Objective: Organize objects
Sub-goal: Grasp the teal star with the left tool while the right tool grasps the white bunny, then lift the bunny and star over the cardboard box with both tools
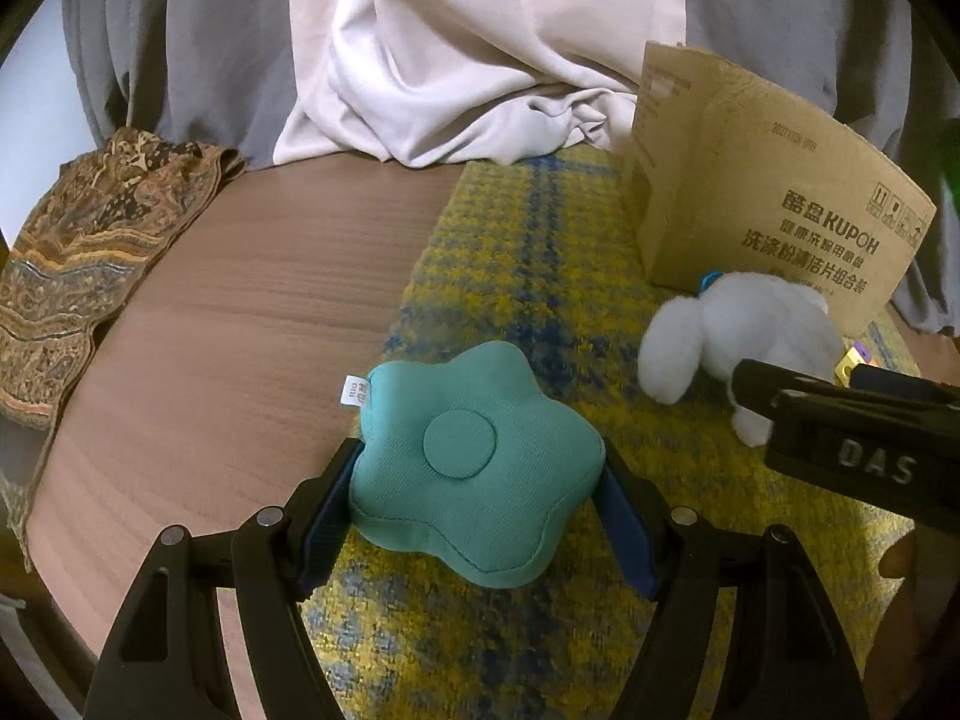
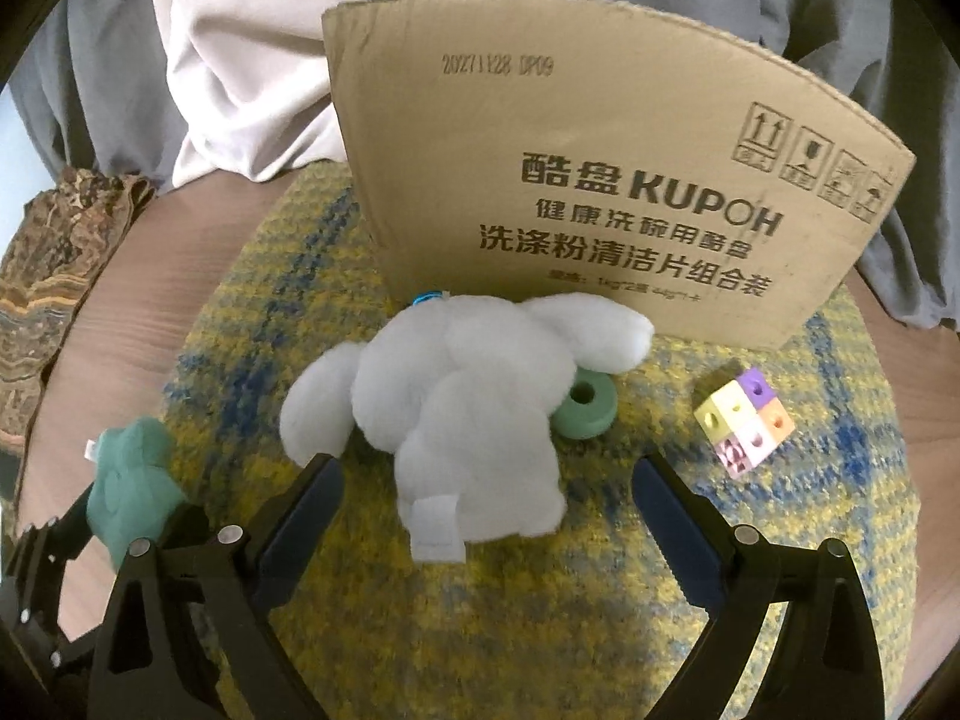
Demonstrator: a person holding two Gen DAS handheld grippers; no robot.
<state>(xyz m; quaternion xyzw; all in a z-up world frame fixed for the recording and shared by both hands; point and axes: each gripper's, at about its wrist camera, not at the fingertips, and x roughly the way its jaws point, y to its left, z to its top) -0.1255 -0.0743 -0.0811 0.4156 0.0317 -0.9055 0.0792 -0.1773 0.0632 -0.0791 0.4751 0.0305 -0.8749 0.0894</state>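
Four items remain unboxed: left tool [image 1: 480,480] grips the teal star cushion [image 1: 474,468]; right tool [image 2: 486,510], open, straddles the white plush [image 2: 468,408].

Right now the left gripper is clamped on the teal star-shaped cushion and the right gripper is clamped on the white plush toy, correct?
Only half right. The left gripper is clamped on the teal star-shaped cushion, but in the right wrist view the right gripper stands open around the white plush toy, pads clear.
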